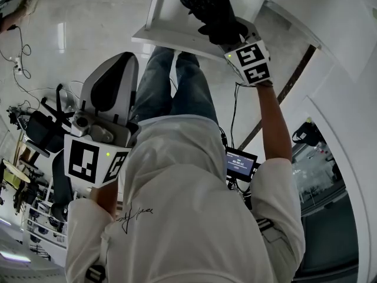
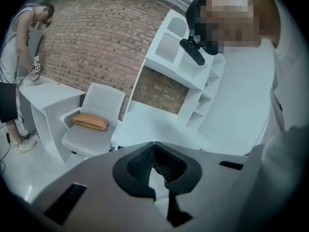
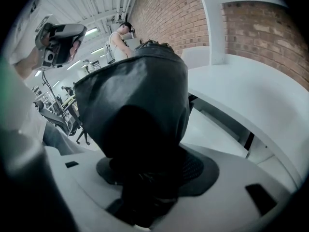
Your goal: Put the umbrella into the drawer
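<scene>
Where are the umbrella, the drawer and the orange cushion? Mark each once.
umbrella (image 3: 137, 91), right gripper view, on its folded black fabric.
drawer (image 1: 174, 16), head view, on its bare white inner bottom.
orange cushion (image 2: 91, 122), left gripper view, on its middle.

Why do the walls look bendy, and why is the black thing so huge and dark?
Left gripper view: the wide lens bows the brick wall and blackens the corners. Right gripper view: the umbrella, clamped in the right tongs, sits close to the lens, so it looks huge, soft and shadowed. Head view: even light, edges bent too.
</scene>
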The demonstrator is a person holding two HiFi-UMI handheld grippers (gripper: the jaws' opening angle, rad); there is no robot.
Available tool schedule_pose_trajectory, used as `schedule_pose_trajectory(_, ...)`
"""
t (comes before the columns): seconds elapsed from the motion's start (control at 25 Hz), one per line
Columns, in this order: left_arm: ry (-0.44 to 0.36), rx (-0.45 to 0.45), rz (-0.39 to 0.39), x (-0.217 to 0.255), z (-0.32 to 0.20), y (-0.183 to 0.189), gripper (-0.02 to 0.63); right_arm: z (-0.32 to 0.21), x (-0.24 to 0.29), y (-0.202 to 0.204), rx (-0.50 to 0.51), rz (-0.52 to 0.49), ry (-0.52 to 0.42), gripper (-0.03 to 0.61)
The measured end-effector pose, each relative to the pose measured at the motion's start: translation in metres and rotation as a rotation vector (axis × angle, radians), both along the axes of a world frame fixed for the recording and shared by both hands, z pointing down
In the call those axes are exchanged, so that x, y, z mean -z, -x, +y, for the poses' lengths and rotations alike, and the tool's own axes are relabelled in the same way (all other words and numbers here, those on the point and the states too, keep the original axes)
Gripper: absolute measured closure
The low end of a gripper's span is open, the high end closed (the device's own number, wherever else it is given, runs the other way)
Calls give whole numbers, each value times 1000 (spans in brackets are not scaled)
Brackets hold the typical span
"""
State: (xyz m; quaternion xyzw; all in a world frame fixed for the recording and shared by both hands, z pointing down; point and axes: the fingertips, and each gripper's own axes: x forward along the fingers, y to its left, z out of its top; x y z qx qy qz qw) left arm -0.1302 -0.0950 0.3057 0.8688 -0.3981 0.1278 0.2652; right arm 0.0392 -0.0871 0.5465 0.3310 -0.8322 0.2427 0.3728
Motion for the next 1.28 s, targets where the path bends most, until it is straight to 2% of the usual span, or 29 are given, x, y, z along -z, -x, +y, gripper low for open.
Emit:
schedule_pose_trajectory(0.56, 16, -1, -15, -14, 2, -1, 597, 7, -28, 0, 42, 63, 52, 331)
schedule_pose_trajectory(1.28, 60, -63, -29, -67, 0, -48, 597, 9, -59, -4, 78, 113, 101, 331)
